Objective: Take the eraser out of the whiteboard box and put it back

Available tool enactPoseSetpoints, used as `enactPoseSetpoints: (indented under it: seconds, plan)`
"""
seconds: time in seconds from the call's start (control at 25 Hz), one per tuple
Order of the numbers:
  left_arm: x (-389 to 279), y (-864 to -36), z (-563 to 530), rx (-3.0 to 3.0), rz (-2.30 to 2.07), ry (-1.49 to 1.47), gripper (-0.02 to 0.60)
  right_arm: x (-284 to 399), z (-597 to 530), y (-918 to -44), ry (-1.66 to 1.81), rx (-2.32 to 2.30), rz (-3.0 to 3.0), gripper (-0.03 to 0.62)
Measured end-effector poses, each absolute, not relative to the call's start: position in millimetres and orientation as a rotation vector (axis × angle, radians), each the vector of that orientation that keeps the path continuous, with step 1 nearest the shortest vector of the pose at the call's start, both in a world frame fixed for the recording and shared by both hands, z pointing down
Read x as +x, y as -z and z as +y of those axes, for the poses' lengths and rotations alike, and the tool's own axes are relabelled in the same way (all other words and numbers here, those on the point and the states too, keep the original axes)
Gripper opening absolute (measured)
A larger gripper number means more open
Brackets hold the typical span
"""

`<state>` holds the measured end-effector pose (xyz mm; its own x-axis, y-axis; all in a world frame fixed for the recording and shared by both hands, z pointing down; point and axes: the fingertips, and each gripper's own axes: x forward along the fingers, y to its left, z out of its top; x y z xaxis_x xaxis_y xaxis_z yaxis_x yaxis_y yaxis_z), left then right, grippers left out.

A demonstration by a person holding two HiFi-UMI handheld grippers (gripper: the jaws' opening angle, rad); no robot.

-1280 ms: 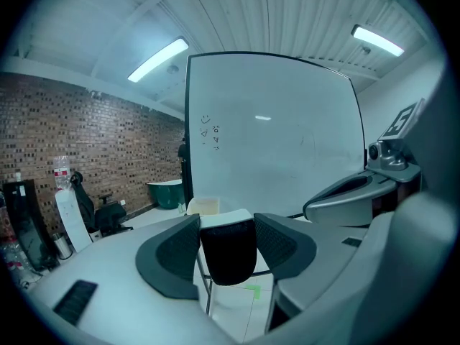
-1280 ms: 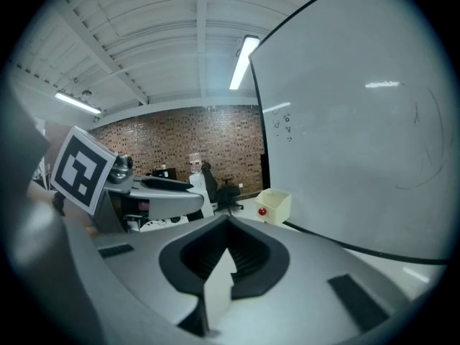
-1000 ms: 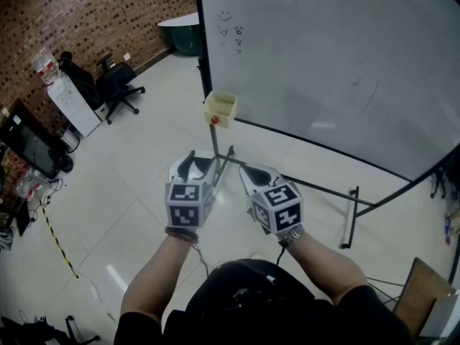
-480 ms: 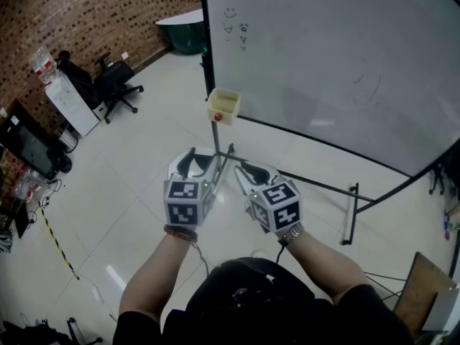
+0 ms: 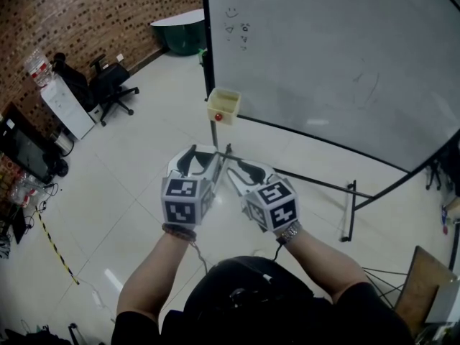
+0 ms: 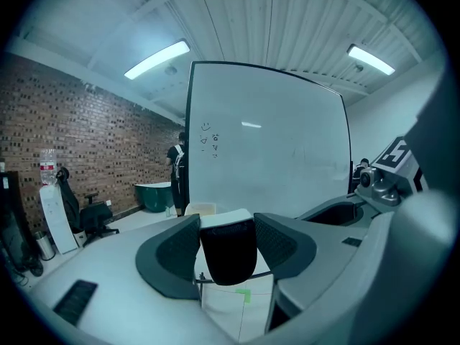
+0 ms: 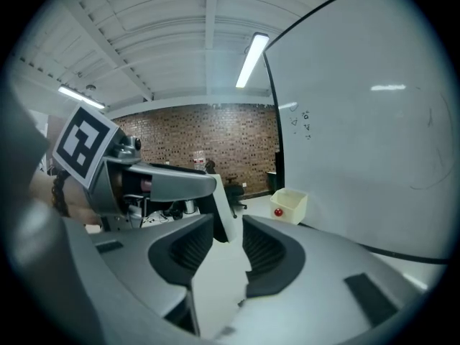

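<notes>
The eraser [image 6: 228, 254], black with a white top, sits between the jaws of my left gripper [image 6: 228, 239], whose pads press its sides. In the head view, my left gripper [image 5: 198, 157] and right gripper [image 5: 233, 169] meet tip to tip over the floor. In the right gripper view, the eraser [image 7: 221, 210] stands at the tips of my right gripper [image 7: 228, 246]. Its jaws are opening and its pads are off the eraser. The cream whiteboard box [image 5: 223, 105] hangs at the whiteboard's [image 5: 338, 56] lower corner, well beyond both grippers, with a red dot [image 5: 218, 116] on its front.
The whiteboard's stand legs [image 5: 345, 214] spread over the floor to the right. An office chair [image 5: 108, 85], a white cabinet [image 5: 63, 106] and a monitor [image 5: 21, 146] line the brick wall at left. A person [image 6: 177, 167] stands beside the board's far edge.
My right gripper's jaws have spread apart from shut. The left gripper has kept still with the eraser in it.
</notes>
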<state>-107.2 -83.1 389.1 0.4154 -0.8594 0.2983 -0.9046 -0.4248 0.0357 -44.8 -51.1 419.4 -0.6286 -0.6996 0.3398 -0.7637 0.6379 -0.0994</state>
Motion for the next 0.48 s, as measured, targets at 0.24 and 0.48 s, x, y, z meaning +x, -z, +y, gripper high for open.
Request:
enactPoseSetpoints:
  seconds: [0.24, 0.48]
  plan:
    - [-111.5, -385.8, -81.1, 2.501, -1.511, -0.333, 0.232, -61.7, -50.4, -416.7, -0.289, 1.148, -2.592, 0.19]
    - [-111.6, -382.2, -78.1, 2.508, -1.446, -0.3, 0.232, -71.1, -53.0, -419.3, -0.206, 1.096, -2.574, 0.222]
